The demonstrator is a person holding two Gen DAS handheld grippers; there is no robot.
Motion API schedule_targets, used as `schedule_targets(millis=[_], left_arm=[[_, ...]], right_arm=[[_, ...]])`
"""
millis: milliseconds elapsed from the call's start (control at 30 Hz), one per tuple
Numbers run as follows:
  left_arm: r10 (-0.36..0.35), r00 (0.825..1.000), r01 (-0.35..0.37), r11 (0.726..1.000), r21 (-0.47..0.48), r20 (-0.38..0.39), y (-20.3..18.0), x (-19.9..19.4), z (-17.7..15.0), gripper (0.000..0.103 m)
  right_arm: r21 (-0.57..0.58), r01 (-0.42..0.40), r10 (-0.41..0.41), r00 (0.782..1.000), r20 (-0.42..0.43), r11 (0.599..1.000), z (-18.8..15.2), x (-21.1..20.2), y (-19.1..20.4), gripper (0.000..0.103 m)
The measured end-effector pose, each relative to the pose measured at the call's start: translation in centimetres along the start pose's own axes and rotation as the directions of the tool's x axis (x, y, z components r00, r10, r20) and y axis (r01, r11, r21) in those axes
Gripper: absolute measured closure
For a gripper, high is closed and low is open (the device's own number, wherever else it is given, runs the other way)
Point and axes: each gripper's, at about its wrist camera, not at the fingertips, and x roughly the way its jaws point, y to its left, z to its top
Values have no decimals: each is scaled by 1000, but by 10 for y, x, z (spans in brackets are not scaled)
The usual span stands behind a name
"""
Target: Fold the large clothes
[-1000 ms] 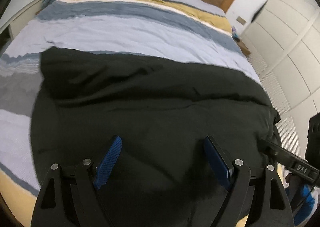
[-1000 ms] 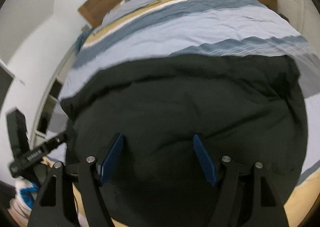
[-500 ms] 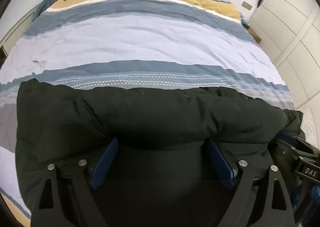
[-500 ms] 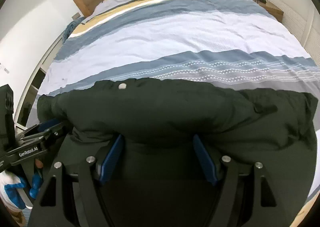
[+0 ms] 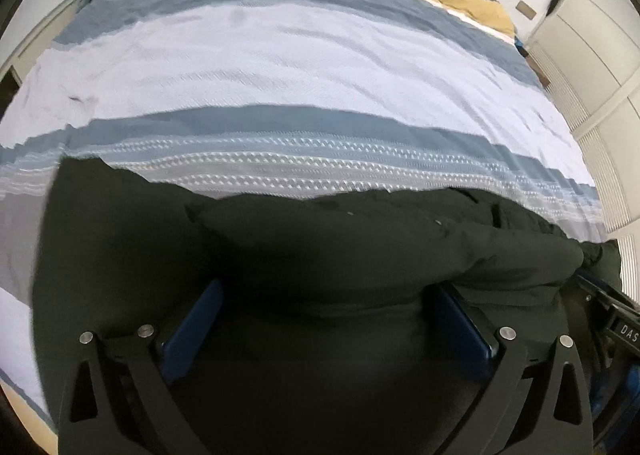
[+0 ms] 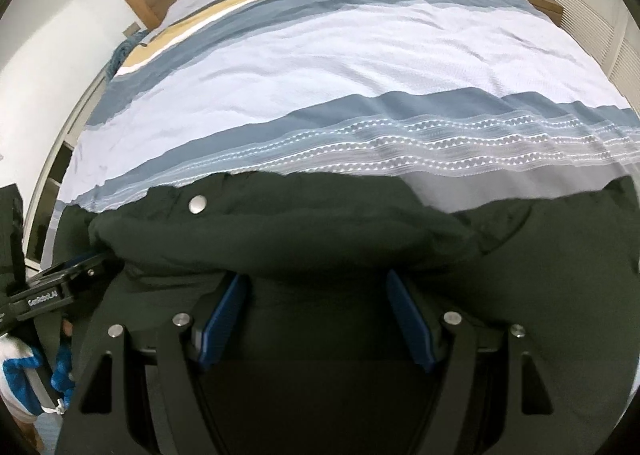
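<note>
While both grippers sit with their jaws spread wide, the coat (image 5: 360, 255) lies across the near end of the bed (image 5: 304, 67), bunched into a thick roll along its far edge. The left gripper (image 5: 320, 295) has its blue pads (image 5: 192, 327) on either side of that roll, with dark cloth bulging between them and over their tips; nothing is pinched. The right gripper (image 6: 320, 295) stands the same way, jaws well apart, with the padded edge spilling over its pads (image 6: 224, 311) and a silver snap (image 6: 197, 203) showing on top of the fold, to its left. Whether either one bears the cloth's weight from below I cannot tell.

To my eye the step in hand is bringing the far part of the coat back toward the near hem, and the fold is about half made. Doing it well probably means keeping both grippers level with each other, so the roll comes over square and not skewed. The fabric looks puffy and springy, so it may push back open if let go early; pressing it flat along the crease should help. The left gripper's body shows at the left edge of the right view (image 6: 60, 291), so the two are working near each other and should keep apart. Loose cloth at the far right corner (image 5: 592, 255) looks likely to trail.
</note>
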Motion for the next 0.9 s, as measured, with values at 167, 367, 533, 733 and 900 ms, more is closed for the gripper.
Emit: schedule_targets(millis=[167, 367, 533, 733, 900], left_arm=[[3, 997, -3, 1000, -10, 78, 13, -39, -10, 1], [-10, 988, 5, 999, 38, 154, 15, -81, -43, 1], [12, 985, -24, 997, 68, 171, 7, -86, -83, 1], [35, 988, -51, 994, 97, 152, 2, -65, -112, 1], [28, 987, -42, 996, 81, 157, 6, -59, -114, 1]], right_arm=[[-5, 9, -9, 998, 56, 1000, -5, -34, 1, 32], [-26, -41, 44, 994, 101, 999, -44, -78, 5, 32], [-90, -31, 41, 994, 105, 995, -91, -92, 18, 32], [-122, -10, 21, 996, 87, 993, -118, -80, 19, 32], [-130, 33, -22, 996, 89, 991, -108, -67, 15, 32]])
